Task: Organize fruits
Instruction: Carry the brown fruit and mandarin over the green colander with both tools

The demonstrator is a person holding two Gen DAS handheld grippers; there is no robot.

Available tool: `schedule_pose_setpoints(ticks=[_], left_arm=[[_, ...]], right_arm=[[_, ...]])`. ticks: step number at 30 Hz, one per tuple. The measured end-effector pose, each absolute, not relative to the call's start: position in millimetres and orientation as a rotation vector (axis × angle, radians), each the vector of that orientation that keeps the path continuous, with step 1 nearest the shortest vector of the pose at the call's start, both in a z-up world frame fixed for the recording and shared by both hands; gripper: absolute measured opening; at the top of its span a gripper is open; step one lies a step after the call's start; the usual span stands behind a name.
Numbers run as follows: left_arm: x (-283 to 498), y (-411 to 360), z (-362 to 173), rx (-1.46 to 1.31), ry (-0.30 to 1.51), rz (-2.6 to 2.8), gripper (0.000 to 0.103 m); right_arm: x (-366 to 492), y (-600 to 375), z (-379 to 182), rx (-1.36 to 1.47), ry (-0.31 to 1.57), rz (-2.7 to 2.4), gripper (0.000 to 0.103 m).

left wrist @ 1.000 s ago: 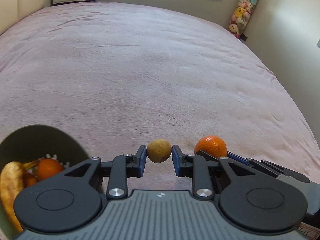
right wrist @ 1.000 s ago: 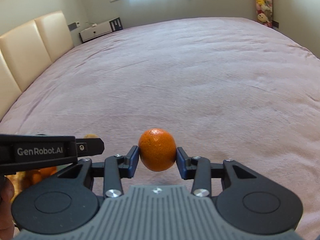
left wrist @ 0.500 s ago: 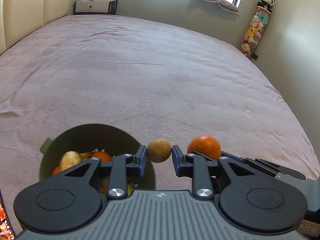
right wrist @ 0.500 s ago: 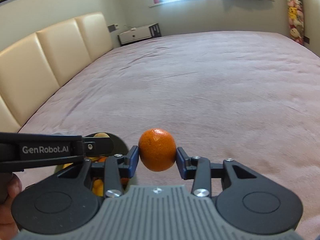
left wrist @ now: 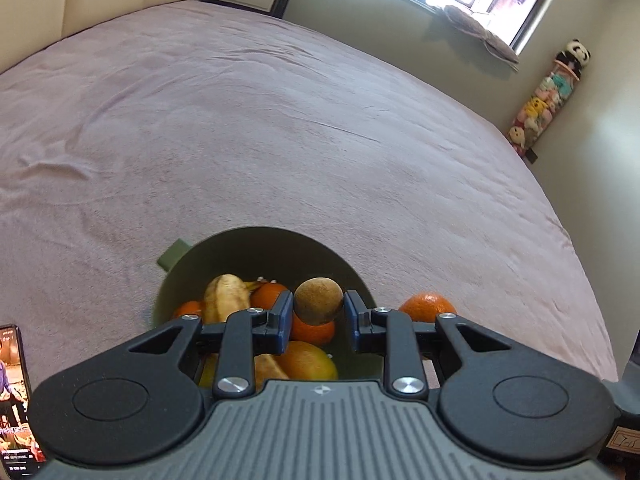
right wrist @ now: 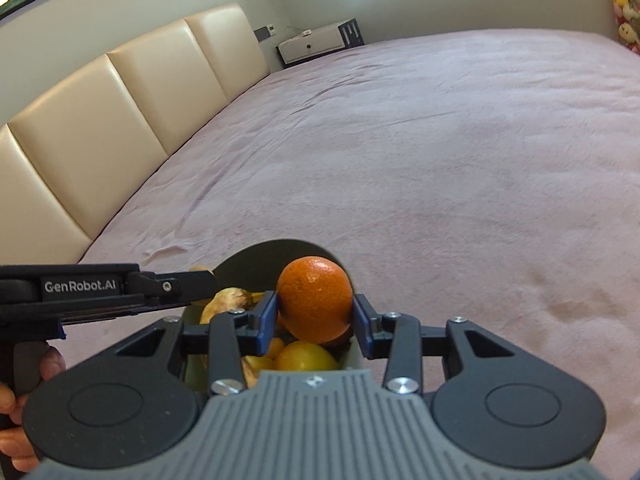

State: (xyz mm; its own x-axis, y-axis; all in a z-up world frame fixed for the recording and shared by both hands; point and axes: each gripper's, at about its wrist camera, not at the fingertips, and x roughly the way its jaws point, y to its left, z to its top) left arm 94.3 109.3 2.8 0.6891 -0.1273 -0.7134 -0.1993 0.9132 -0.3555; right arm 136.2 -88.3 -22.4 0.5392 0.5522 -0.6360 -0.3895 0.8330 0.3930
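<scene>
We have the left hand-held gripper point(left wrist: 319, 317) clenched on a small brown round fruit point(left wrist: 319, 300), pads pressing both sides, held above the green bowl point(left wrist: 256, 248). In the left wrist view the bowl sits on the pink bed point(left wrist: 280, 120), directly under the jaws at 12 o'clock from the camera body. Bowl already carries a banana point(left wrist: 226, 296), several oranges point(left wrist: 270, 294) and a yellow fruit point(left wrist: 308, 362) near the bottom. The right hand-held gripper point(right wrist: 316, 320) is grasping an orange point(right wrist: 315, 299), pads tight on its left and right flanks, also over the bowl point(right wrist: 256, 258); that same orange point(left wrist: 428, 307) shows at 3 o'clock of the brown fruit in the left view, just past the bowl rim. In the right wrist view the left unit's side, lettered GenRobot.AI point(right wrist: 82, 286), comes in from 9 o'clock, with a hand point(right wrist: 16, 412) on its grip at 8 o'clock. A phone point(left wrist: 16, 396) with a lit screen lies on the bed at 8 o'clock in the left view. Cream padded headboard point(right wrist: 120, 120) runs along the bed's left edge, a white nightstand point(right wrist: 316, 42) stands at 12 o'clock, and a column of plush toys point(left wrist: 544, 100) hangs on the wall at 2 o'clock.
</scene>
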Motion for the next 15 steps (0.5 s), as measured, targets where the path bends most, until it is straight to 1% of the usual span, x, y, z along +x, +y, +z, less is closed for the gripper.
schedule_pose_setpoints(ticks=[7,11,15], left_arm=[[95.6,121.5,-10.4,-0.463,0.833,0.017,0.030],[105.5,110.9,-16.1,-0.397,0.852,-0.010,0.030],[118.1,97.0,-25.1,-0.266,0.909,-0.006,0.030]], right_arm=[[141.2,-69.4,-37.1,0.205,0.870,0.611,0.038],[145.0,-64.3,-44.6,0.186,0.875,0.620,0.038],[148.6,-61.4,-50.7,0.153,0.872,0.618,0.038]])
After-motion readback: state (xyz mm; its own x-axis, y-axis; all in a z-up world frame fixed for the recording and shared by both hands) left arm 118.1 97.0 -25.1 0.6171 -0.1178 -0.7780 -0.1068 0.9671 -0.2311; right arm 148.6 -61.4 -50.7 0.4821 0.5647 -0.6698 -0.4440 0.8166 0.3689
